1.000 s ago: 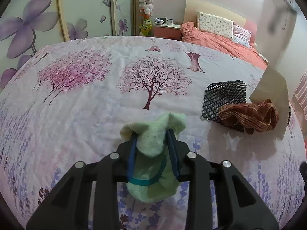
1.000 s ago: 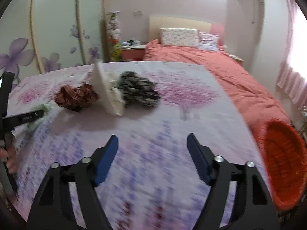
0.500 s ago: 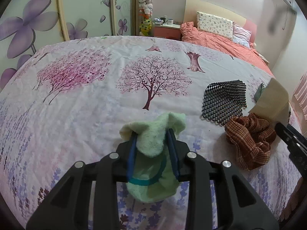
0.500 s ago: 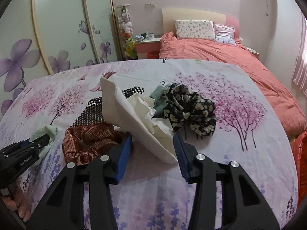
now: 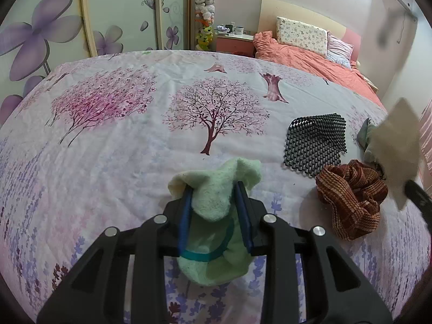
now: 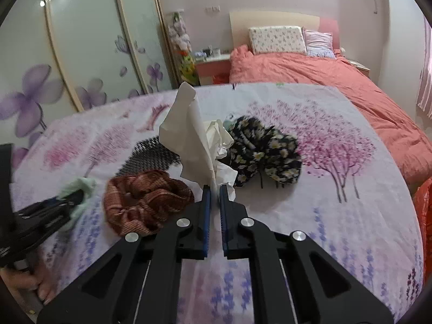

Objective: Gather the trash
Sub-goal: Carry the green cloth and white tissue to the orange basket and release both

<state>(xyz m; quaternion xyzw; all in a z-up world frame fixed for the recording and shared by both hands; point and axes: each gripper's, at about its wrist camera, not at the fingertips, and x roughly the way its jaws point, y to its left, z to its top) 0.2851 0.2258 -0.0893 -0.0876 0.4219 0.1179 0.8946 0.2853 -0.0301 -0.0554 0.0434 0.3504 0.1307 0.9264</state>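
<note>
My left gripper point(image 5: 213, 189) is shut on a pale green cloth point(image 5: 216, 205) and holds it just over the flowered tablecloth point(image 5: 121, 148). In the right wrist view my right gripper point(image 6: 214, 187) has its jaws closing, and the pads pinch the lower corner of a crumpled white paper point(image 6: 186, 127). The paper stands up above the fingers. From the left wrist view the same paper point(image 5: 397, 145) hangs at the far right above the right gripper's dark tip point(image 5: 418, 197).
A brown plaid cloth point(image 6: 145, 197) lies just left of the right gripper. Behind it is a black mesh mat point(image 6: 151, 156), and to the right a black floral cloth point(image 6: 264, 156). An orange basket point(image 6: 424, 210) shows at the right edge. A coral-covered bed point(image 6: 324, 81) stands beyond.
The right gripper came in to the white paper and shut on its corner, and the paper now stands raised. The left gripper and its green cloth have not moved.
</note>
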